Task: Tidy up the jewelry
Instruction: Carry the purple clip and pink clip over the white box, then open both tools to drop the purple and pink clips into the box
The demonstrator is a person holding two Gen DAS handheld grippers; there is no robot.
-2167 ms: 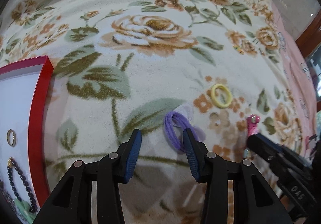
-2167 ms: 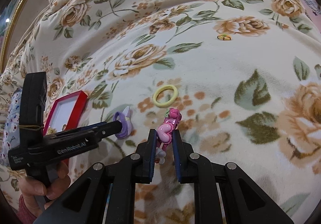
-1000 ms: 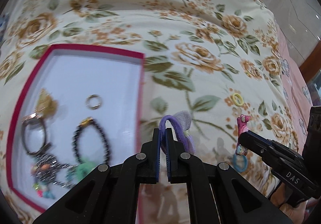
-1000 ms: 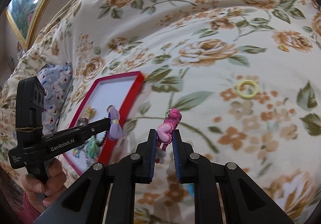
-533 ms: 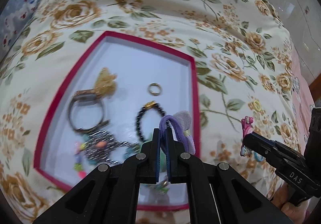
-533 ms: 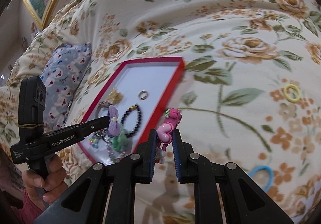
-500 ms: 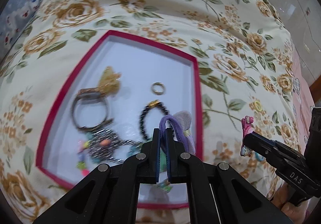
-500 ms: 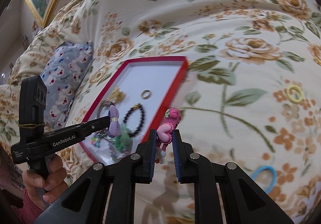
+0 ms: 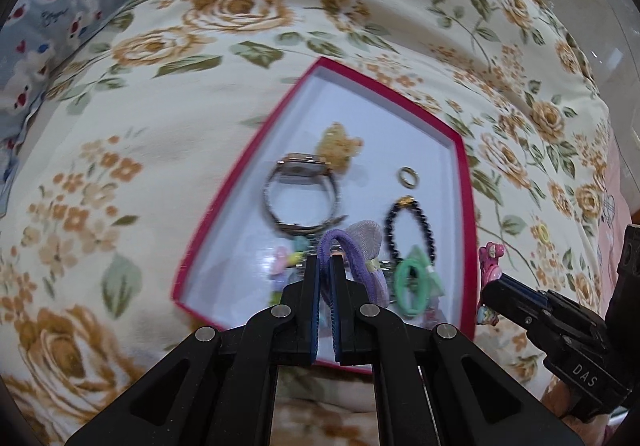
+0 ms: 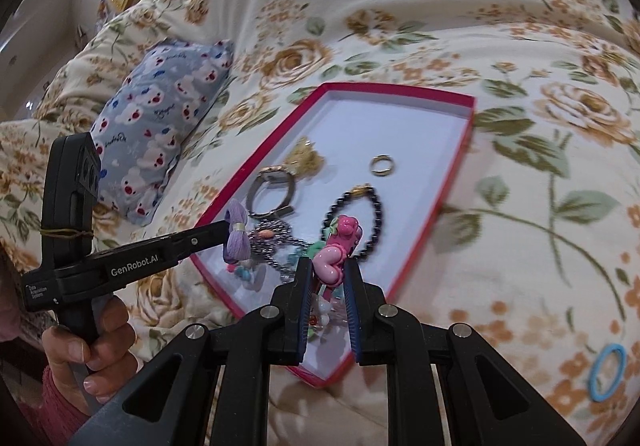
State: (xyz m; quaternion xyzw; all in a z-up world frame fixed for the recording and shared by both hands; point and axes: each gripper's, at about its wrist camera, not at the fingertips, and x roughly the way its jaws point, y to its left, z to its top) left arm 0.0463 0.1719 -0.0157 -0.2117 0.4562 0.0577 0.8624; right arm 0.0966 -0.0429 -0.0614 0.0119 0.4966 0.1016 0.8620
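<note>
Both grippers hold hair accessories over the red jewelry box.

The left gripper, jaws nearly closed, pinches a purple hair tie at lower centre; the right gripper clamps a pink hair clip above the red box.

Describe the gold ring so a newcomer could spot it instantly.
Find the red-rimmed tray on the floral bedspread. Inside, near its far right side, above the black bead bracelet, lies the gold ring. It is the only small plain band, lying alone on bare white lining.
</note>
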